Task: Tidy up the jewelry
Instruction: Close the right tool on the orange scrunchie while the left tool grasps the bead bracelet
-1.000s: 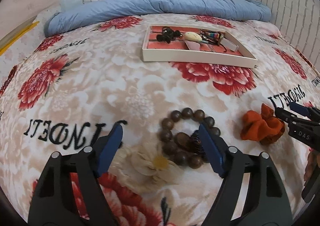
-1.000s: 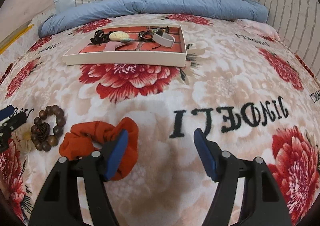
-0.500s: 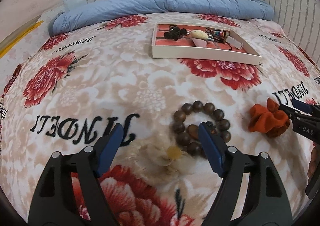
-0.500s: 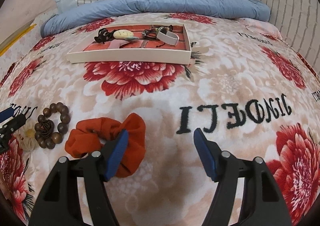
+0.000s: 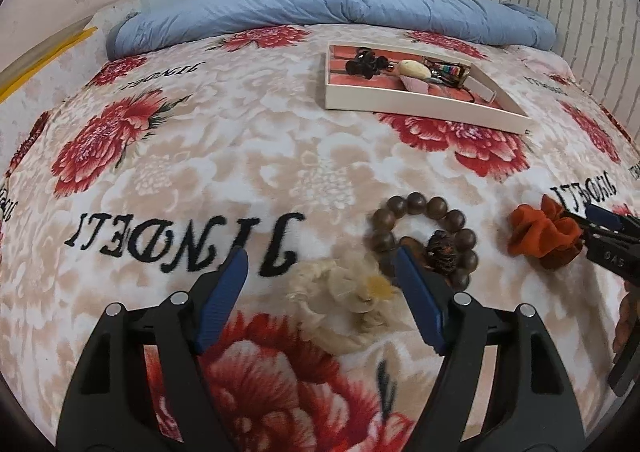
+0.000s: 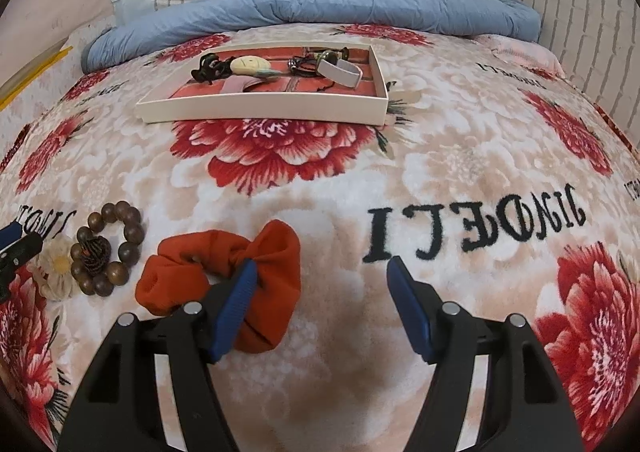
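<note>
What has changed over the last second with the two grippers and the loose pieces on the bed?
The left gripper slid left: the cream flower hair tie now lies between its open fingers, with the bead bracelet off to the right. Nothing was grasped or released. The right gripper, orange scrunchie and tray stayed put.

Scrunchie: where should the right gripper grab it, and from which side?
Probably the puffed fold at the right end of the scrunchie, from above. It lies flat on the blanket; the open right gripper has one finger over it already.
</note>
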### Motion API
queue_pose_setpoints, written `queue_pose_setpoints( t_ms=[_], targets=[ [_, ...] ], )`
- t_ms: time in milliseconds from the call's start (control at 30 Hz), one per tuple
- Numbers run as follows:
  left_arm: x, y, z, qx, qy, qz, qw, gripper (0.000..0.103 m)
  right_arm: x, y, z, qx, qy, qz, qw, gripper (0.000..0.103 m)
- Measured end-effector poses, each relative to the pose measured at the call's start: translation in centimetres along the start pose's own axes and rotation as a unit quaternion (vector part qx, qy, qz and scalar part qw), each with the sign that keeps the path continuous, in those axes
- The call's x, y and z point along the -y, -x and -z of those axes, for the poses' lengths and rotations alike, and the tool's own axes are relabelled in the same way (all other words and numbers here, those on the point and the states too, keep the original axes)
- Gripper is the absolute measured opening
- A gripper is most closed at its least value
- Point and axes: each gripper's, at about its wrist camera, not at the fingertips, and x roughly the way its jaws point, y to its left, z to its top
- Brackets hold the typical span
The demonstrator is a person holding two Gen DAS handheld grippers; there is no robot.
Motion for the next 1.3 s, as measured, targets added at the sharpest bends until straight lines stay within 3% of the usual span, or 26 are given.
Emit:
queue_pose_setpoints(
  t_ms=[367,467,533,600,867,1133,1300],
  targets=[
    [4.1,-0.5,0.4,-0.004,-0.029,0.025,0.9993,0.070,0.2,-1.6,0.2,-0.029,-0.003,-0.013,0.999,0.053],
    [4.6,-0.8,0.4,-0.007,-0.032,0.027,0.9991,0.070,0.0,-2.2,0.4,-0.038,0.003,-0.018,0.999,0.039],
    [4.9,-1.1,0.3,-0.009,-0.033,0.028,0.9990,0.068,-0.2,-2.2,0.4,-0.037,0.015,-0.016,0.999,0.013],
    [5.1,-1.4,0.3,-0.013,-0.034,0.027,0.9990,0.065,-0.3,-1.9,0.3,-0.032,0.020,-0.010,0.999,0.009],
    [5.8,-2.2,0.5,-0.018,-0.035,0.025,0.9989,0.063,1.1,-1.3,0.0,-0.017,0.018,0.006,1.000,0.005],
    [6.9,-3.3,0.3,-0.024,-0.042,0.025,0.9985,0.054,2.5,-1.4,-0.2,-0.016,0.009,0.005,1.000,0.003],
    [6.8,-3.7,0.0,-0.024,-0.049,0.024,0.9982,0.037,2.8,-1.8,-0.1,-0.020,-0.001,-0.011,1.000,0.003]
  ],
)
